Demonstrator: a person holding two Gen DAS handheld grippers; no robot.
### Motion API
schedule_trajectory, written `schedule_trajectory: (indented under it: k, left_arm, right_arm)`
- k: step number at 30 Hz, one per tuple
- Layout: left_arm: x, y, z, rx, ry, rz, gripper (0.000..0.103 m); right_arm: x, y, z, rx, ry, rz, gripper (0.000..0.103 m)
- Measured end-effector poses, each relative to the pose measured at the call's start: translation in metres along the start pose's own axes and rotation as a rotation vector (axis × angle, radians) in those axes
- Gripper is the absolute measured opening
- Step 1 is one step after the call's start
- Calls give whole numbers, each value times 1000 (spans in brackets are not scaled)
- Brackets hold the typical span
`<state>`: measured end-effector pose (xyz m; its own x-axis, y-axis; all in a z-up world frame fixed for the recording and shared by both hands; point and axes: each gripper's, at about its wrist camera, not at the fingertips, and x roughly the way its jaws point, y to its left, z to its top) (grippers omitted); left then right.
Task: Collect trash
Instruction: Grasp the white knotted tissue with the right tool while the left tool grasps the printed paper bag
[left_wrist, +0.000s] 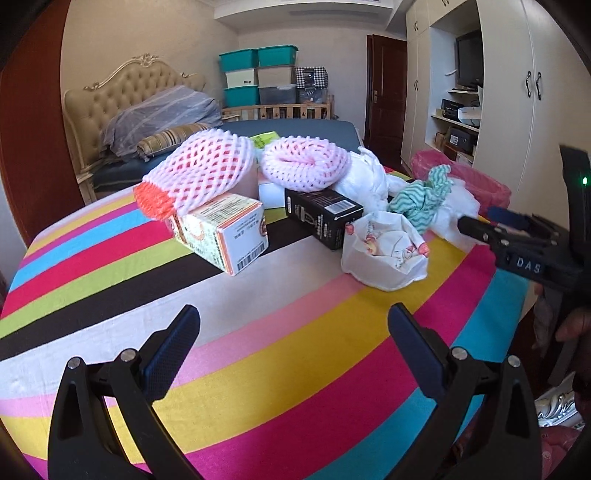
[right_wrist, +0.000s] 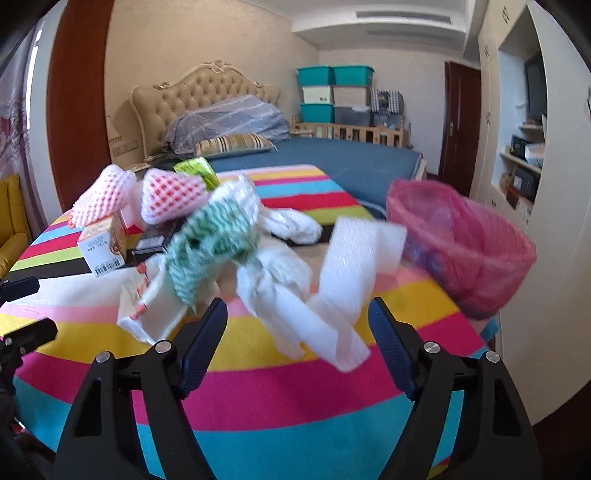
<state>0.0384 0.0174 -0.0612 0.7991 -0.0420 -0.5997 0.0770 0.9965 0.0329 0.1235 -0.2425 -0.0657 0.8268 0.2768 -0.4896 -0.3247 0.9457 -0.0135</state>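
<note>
Trash lies clustered on the striped tablecloth (left_wrist: 295, 325). A pink foam fruit net (left_wrist: 199, 173) with an orange end rests tilted on a small printed carton (left_wrist: 225, 232), which lies on its side with barcodes showing. A second pink foam net (left_wrist: 306, 164), flattened, sits atop a black box (left_wrist: 325, 216) lying on its side. A crumpled white paper bag (left_wrist: 384, 254) with printed figures stands just in front of the black box. A green-and-white zigzag cloth (right_wrist: 214, 236), bunched, lies on crumpled white plastic (right_wrist: 280, 280). White foam strips (right_wrist: 351, 266) (blurred) drape beside it. A bin lined with a pink bag (right_wrist: 465, 247) stands open at the table's edge.
</note>
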Motion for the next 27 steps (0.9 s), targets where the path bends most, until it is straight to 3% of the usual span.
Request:
schedule_trajectory:
  k: [3,5,7,10,12,13,16,23,27]
  left_arm:
    - [1,-1,3,-3,3,-13,98]
    - [3,-5,5,6,6,-23,98]
    - [4,-12,7,36,9,-38,94]
    - [10,-22,10,63,16,-76,94]
    - [16,-28,13,70,24,-97,94]
    - [19,-30,15,71,28,-106,94]
    - [31,-38,22,66,37,-135,94]
    - [60,-57,34,18,70,-188,89]
    - [82,-65,44,-5,109,-174,76]
  right_arm:
    - [3,7,10,-65,-1,36,65]
    - [12,10,14,-104,37,56,52]
    - [26,12,13,-130,88,62,47]
    - [39,11,4,-111,149,57,47]
    - [44,7,-3,-93,171,64,35]
    - [43,4,-6,-87,165,70,23]
    - [29,-3,-8,-59,121,105,18]
    - [-2,-16,-11,-19,58,156,18]
    - [-20,-28,-15,24,17,160,18]
